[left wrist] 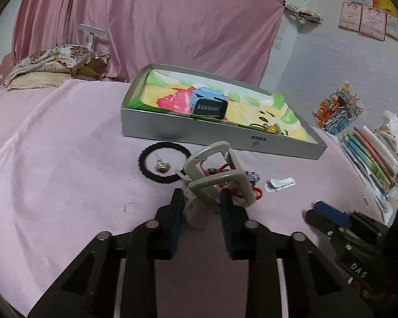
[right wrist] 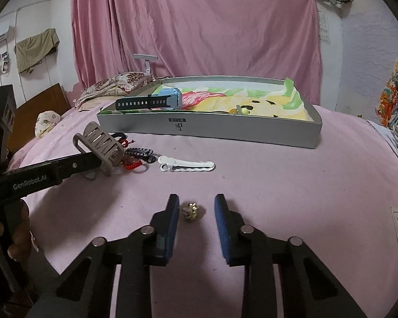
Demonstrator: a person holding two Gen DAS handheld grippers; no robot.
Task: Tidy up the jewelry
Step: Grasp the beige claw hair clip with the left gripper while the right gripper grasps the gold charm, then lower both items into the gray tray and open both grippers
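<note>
My left gripper [left wrist: 201, 198] is shut on a beige claw hair clip [left wrist: 217, 172] and holds it just above the pink sheet; it also shows in the right wrist view [right wrist: 100, 148]. My right gripper [right wrist: 196, 204] is open, with a small gold charm [right wrist: 189, 211] lying between its fingers. A grey box [left wrist: 199, 135] with a colourful lining holds a blue watch [left wrist: 208, 103] and a yellow bead piece [left wrist: 272, 128]. A black ring band [left wrist: 161, 163] with a gold charm inside it, red cords [left wrist: 257, 192] and a white clip [left wrist: 280, 184] lie before the box.
Books and pencils [left wrist: 371, 156] lie at the right edge of the bed. A folded quilt [left wrist: 55, 63] sits at the back left by the pink curtain. Dark patterned hair ties [right wrist: 140, 153] lie beside the red ones.
</note>
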